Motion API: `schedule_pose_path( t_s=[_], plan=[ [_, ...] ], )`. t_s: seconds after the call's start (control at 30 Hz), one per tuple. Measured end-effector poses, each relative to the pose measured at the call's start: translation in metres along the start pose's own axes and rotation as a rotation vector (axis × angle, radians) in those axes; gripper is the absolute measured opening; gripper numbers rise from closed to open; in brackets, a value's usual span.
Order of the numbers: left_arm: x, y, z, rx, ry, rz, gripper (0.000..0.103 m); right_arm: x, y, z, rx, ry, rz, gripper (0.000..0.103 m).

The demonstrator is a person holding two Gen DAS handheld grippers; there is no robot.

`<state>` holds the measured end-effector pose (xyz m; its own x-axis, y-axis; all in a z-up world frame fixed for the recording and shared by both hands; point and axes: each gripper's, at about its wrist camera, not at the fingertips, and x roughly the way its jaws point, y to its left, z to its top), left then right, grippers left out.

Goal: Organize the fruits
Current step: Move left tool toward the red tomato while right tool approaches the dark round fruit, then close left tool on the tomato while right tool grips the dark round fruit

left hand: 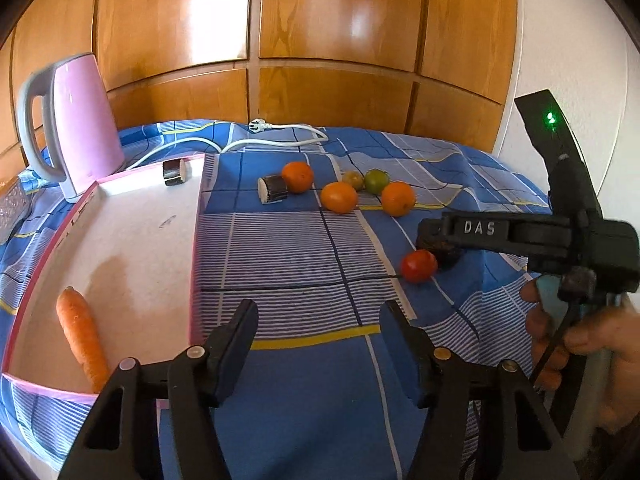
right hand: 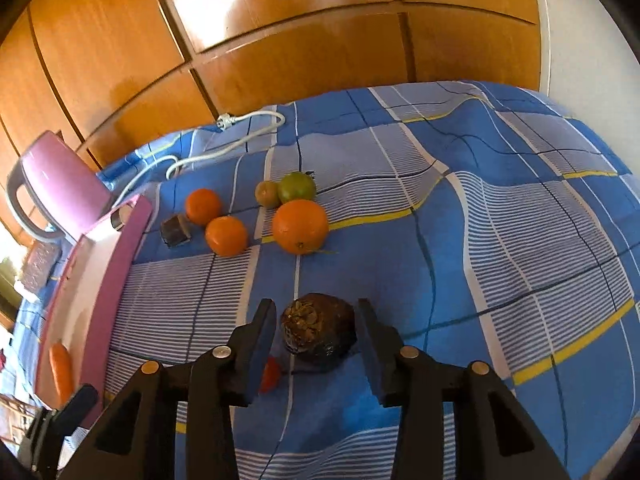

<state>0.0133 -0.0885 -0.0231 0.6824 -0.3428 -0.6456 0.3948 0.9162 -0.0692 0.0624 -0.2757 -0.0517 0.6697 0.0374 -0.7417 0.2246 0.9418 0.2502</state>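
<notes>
Three oranges (left hand: 339, 197) (right hand: 300, 226), a green tomato (left hand: 376, 181) (right hand: 297, 187) and a small yellow-green fruit (right hand: 267, 193) lie on the blue checked cloth. A red tomato (left hand: 419, 265) (right hand: 271, 374) lies next to a dark brown beet (right hand: 318, 330). My right gripper (right hand: 316, 340) is open, its fingers on either side of the beet, not touching; it shows in the left wrist view (left hand: 436, 240). My left gripper (left hand: 318, 344) is open and empty over the cloth. A white tray with a pink rim (left hand: 148, 216) (right hand: 132, 236) holds a carrot (left hand: 82, 338) (right hand: 61, 372) and a dark cut piece (left hand: 175, 172).
Another dark cut piece (left hand: 273, 189) (right hand: 176, 230) lies by the oranges. A pink kettle (left hand: 76, 128) (right hand: 60, 196) stands behind the tray, its white cord and plug (left hand: 256, 132) (right hand: 228, 128) trailing over the cloth. Wooden wardrobe doors stand behind.
</notes>
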Motion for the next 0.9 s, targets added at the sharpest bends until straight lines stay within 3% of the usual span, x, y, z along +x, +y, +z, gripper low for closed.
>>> schedule_pose_path(
  t_s=[0.2, 0.23, 0.37, 0.57, 0.9],
  plan=[
    [0.001, -0.001, 0.001, 0.002, 0.001, -0.006, 0.064, 0.016, 0.005, -0.002, -0.034, 0.064, -0.045, 0.05],
    [0.001, -0.001, 0.001, 0.007, 0.001, -0.007, 0.064, 0.014, 0.005, -0.002, -0.041, 0.051, -0.049, 0.046],
    [0.004, -0.003, 0.0, 0.014, 0.008, -0.012, 0.062, 0.01, -0.005, -0.001, 0.01, 0.035, -0.024, 0.044],
    [0.02, -0.006, 0.007, 0.012, 0.061, -0.034, 0.04, 0.007, -0.032, 0.001, 0.148, 0.035, 0.02, 0.044],
    [0.04, -0.037, 0.023, 0.077, 0.089, -0.132, 0.044, 0.009, -0.041, 0.001, 0.207, 0.041, 0.063, 0.045]
  ],
)
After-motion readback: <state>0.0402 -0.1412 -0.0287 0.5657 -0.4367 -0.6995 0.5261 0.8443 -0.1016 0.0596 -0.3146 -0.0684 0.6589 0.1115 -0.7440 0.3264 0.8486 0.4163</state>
